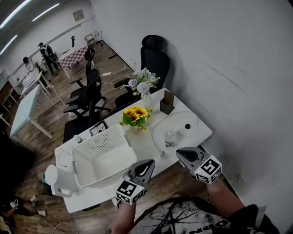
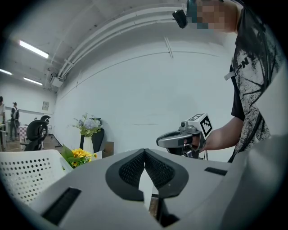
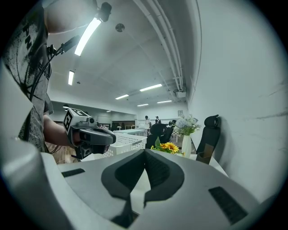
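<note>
White wall, wood floor, black office chairs, ceiling strip lights

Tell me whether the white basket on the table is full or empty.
Empty. The head view looks down into the white perforated basket and shows only its bare holed floor and walls, with nothing lying inside.

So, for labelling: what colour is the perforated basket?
White basket; clearest in the head view.

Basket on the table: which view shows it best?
The head view: it shows almost the whole basket from above, its walls and the perforated bottom. In the left gripper view the basket is cut off at the left edge. In the right gripper view only part of one wall shows.
</note>
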The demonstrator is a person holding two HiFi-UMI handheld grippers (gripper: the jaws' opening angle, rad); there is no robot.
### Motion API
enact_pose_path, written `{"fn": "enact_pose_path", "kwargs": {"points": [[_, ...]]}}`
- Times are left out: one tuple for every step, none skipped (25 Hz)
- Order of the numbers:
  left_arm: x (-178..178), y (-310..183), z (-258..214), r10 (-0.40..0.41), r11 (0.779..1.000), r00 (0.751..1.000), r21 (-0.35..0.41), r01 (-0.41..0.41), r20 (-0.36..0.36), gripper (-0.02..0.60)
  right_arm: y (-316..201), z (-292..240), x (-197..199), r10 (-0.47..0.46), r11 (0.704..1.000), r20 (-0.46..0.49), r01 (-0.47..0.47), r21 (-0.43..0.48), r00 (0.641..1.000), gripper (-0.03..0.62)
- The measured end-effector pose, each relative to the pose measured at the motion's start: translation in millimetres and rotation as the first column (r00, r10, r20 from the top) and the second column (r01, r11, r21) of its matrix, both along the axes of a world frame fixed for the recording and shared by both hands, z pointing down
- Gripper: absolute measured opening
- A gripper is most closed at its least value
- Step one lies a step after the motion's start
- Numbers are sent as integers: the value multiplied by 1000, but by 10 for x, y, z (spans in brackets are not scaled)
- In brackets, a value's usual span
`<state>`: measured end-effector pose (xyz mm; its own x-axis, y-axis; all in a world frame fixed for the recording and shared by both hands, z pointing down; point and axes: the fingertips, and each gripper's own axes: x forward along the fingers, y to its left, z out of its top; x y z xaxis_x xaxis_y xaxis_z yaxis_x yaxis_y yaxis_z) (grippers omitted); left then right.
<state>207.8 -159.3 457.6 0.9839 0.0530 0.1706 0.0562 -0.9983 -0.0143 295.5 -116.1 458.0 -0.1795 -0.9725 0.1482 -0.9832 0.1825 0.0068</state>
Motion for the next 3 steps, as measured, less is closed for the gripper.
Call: {"fn": "enact_pose_path", "kwargs": {"points": [[12,-2,3,0,1000,1000,0,0,0,11,-6,2,9,-1,1000,0,1,0,1000,21],[24,-4,6,0,1000,1000,-1,0,1,11,-12,5,17,-1,1000,0,1,0,1000,21],[35,-5,10,-1,1000,1000,-2,1,1,11,-16,9,26,-2,1000,0,2,-1,1000,21]]}}
